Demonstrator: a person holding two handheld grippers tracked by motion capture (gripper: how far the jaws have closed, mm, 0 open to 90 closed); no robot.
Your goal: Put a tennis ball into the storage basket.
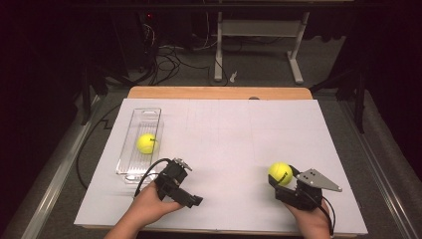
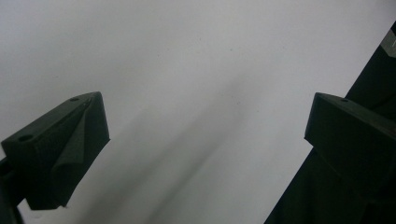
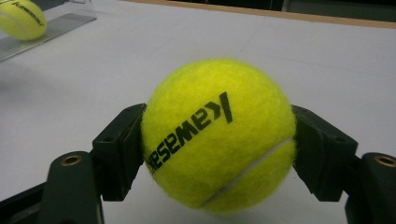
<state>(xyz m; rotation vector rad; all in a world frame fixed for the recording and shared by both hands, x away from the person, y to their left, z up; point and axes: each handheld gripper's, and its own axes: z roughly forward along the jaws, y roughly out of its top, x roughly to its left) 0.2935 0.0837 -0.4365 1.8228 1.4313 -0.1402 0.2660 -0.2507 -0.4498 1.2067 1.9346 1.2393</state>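
Currently right gripper [image 1: 281, 175] clenched on tennis ball [image 1: 280, 173] near worktop's right front; left gripper [image 1: 181, 164] released. Next: carry to clear tray [image 1: 130, 147], left edge.

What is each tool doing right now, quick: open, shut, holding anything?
Left tool: open, nothing between its jaws, above the white table.
Right tool: shut on a yellow tennis ball.

Right tool [image 1: 280, 175] clamped shut, left tool [image 1: 185, 164] (jaws wide) idle.

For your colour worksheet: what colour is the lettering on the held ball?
Black, on the yellow tennis ball; clearest in the right gripper view.
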